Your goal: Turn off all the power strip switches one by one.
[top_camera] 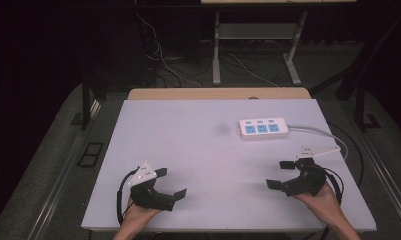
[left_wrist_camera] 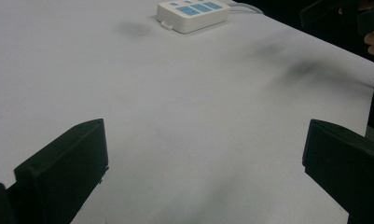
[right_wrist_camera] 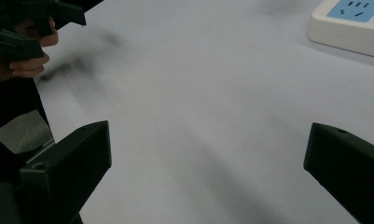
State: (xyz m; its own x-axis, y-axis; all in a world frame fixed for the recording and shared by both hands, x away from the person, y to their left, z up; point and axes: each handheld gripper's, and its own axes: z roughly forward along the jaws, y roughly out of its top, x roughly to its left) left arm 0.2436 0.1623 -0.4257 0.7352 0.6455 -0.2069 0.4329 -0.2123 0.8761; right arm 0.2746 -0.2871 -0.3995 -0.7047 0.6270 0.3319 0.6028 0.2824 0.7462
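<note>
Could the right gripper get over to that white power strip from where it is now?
Probably yes. The right gripper sits open near the table's front edge, and the power strip lies farther back, a little to its left. Only bare white table lies between them, so nothing seems to block the way.

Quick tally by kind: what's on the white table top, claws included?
Power strip, white with blue sockets: 1
Claws, both open and empty, left claw and right claw: 2
Total: 3
</note>
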